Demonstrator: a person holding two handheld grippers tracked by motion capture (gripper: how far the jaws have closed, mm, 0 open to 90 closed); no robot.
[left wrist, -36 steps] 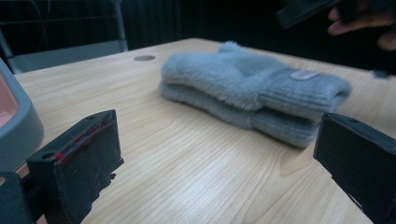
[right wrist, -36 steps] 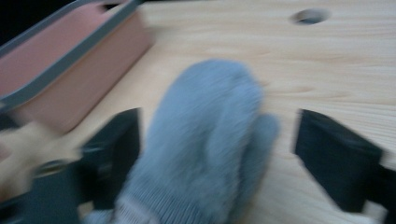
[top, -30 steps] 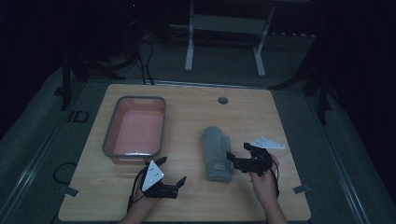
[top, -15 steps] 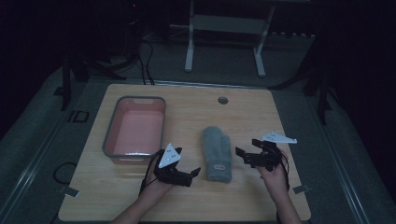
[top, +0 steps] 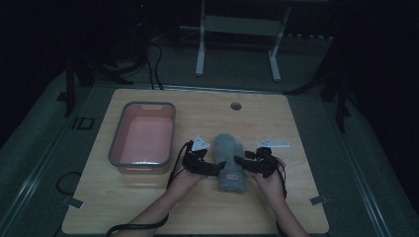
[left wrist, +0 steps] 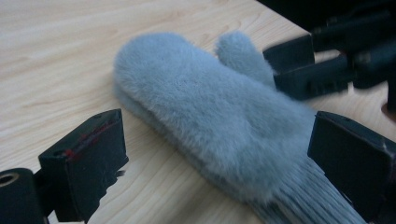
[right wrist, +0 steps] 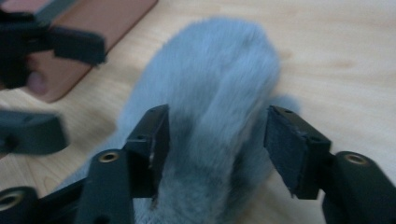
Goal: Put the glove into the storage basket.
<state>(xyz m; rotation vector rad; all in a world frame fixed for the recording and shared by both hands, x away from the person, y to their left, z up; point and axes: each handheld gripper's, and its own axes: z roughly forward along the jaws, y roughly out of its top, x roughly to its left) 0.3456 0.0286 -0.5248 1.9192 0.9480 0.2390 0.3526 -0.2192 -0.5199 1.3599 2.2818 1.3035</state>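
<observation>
A fluffy grey mitten (top: 230,160) lies flat on the wooden table (top: 296,118), thumb toward its right side, ribbed cuff toward the near edge. My left gripper (top: 213,169) is at the mitten's left side, open, its jaws straddling the cuff end (left wrist: 299,200) without closing. My right gripper (top: 243,162) comes in from the mitten's right, open, with its two jaws either side of the furry body (right wrist: 219,93). In the left gripper view the mitten (left wrist: 210,112) lies between the jaws, and the right gripper's black fingers (left wrist: 303,70) show beyond the thumb.
A pink tub with a grey rim (top: 143,138) stands on the table's left half, also seen as a pink corner (right wrist: 93,28) in the right gripper view. A round cable hole (top: 235,106) sits near the far edge. Dark floor and a white stand surround the table.
Both grippers have moved inward toward the mitten; the left one travelled right from the table's near left, the right one shifted left, and both now bracket the mitten.
</observation>
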